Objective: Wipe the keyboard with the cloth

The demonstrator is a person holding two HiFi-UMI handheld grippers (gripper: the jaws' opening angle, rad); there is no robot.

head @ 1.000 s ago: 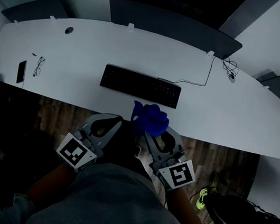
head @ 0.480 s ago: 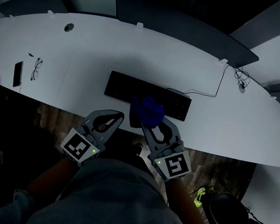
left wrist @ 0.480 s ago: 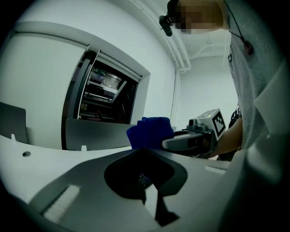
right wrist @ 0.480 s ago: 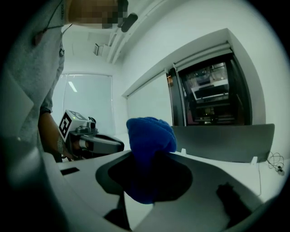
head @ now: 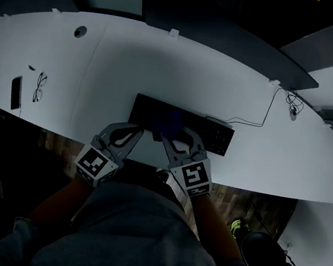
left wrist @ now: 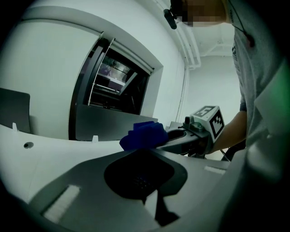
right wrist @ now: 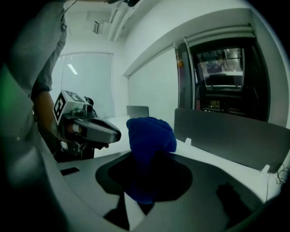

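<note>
A black keyboard (head: 202, 129) lies on the white desk (head: 100, 73) near its front edge. My right gripper (head: 167, 133) is shut on a bunched blue cloth (head: 167, 122), and the cloth sits over the keyboard's left-middle part. In the right gripper view the cloth (right wrist: 150, 132) bulges up from between the jaws. My left gripper (head: 138, 132) hovers just left of it at the keyboard's front left corner, shut with nothing in it. The left gripper view shows the cloth (left wrist: 144, 135) and the right gripper (left wrist: 181, 138) just beyond the left gripper's own tips (left wrist: 144, 156).
A dark phone (head: 15, 92) and a pair of glasses (head: 39, 86) lie at the desk's left end. The keyboard's cable (head: 266, 112) runs to the back right. A round grommet hole (head: 80, 32) is at the back left. A dark divider panel (head: 234, 39) lines the rear edge.
Both grippers have moved forward from over the floor onto the desk. The cloth went from the desk's front edge to over the keyboard.
</note>
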